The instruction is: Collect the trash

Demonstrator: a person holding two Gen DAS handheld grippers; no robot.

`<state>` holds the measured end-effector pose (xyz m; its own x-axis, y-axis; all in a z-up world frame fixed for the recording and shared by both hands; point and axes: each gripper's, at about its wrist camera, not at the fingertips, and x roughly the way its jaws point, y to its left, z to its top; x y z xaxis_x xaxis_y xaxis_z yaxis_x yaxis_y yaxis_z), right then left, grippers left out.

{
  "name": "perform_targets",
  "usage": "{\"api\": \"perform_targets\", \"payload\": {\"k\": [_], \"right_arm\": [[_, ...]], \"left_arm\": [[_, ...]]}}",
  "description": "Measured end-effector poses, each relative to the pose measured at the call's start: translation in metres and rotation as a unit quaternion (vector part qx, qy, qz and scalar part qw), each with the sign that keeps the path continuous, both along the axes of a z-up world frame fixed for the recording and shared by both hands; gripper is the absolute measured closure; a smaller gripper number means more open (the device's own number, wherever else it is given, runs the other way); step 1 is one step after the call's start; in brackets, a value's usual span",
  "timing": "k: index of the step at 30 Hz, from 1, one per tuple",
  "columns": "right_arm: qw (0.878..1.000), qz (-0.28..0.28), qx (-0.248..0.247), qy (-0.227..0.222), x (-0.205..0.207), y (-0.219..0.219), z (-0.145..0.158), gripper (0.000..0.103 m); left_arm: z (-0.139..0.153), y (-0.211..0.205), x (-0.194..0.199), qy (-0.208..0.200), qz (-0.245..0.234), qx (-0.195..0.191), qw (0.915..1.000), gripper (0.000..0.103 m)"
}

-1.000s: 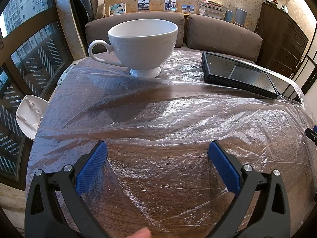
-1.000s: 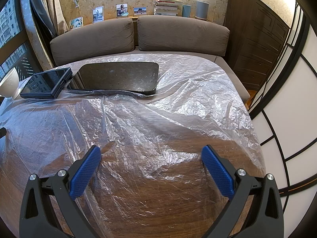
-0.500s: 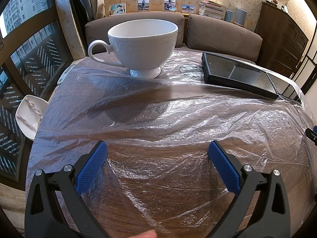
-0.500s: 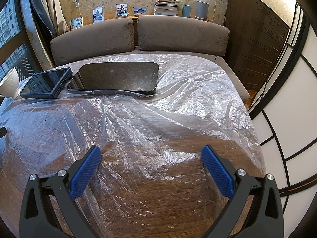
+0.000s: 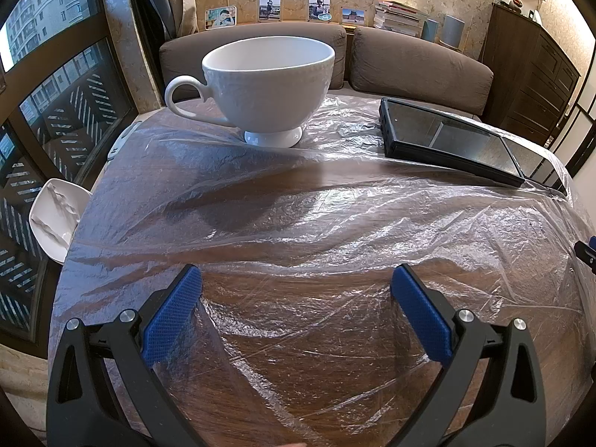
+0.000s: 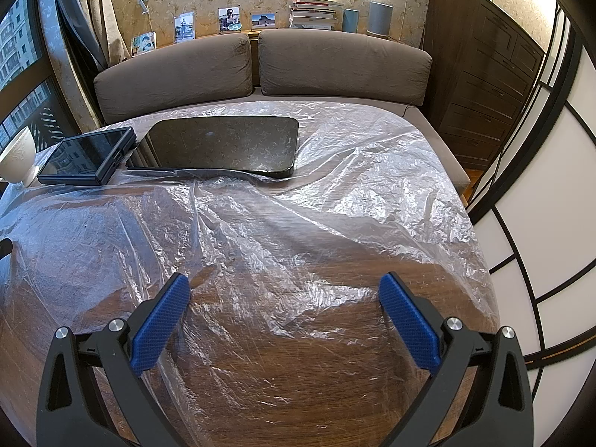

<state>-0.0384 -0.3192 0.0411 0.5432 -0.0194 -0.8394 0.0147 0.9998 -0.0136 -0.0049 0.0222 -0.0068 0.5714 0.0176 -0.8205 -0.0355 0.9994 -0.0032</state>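
A thin clear plastic sheet (image 5: 335, 216) lies crumpled over the whole round wooden table (image 5: 320, 391); in the right wrist view the same sheet (image 6: 335, 201) drapes over the far and right edges. My left gripper (image 5: 296, 279) hovers open above the near part of the sheet, nothing between its blue pads. My right gripper (image 6: 285, 285) is open too, over the wrinkled sheet nearer the table's right side. A tip of the right gripper (image 5: 586, 251) shows at the right edge of the left wrist view.
A large white footed cup (image 5: 266, 85) stands on the sheet at the far left. A black tablet (image 5: 447, 141) and a dark flat tray (image 6: 223, 145) lie at the back. A brown sofa (image 6: 260, 67) runs behind, a white dish (image 5: 56, 216) at the window side.
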Motion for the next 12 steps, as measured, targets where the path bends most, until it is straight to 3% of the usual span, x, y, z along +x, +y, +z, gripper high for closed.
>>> {"api": "perform_targets", "payload": {"k": [12], "right_arm": [[1.000,0.000,0.000,0.000,0.0003,-0.0001,-0.0003,0.004]], "left_arm": [[-0.0008,0.0030,-0.0015,0.000,0.001,-0.001,1.0000,0.001]]}}
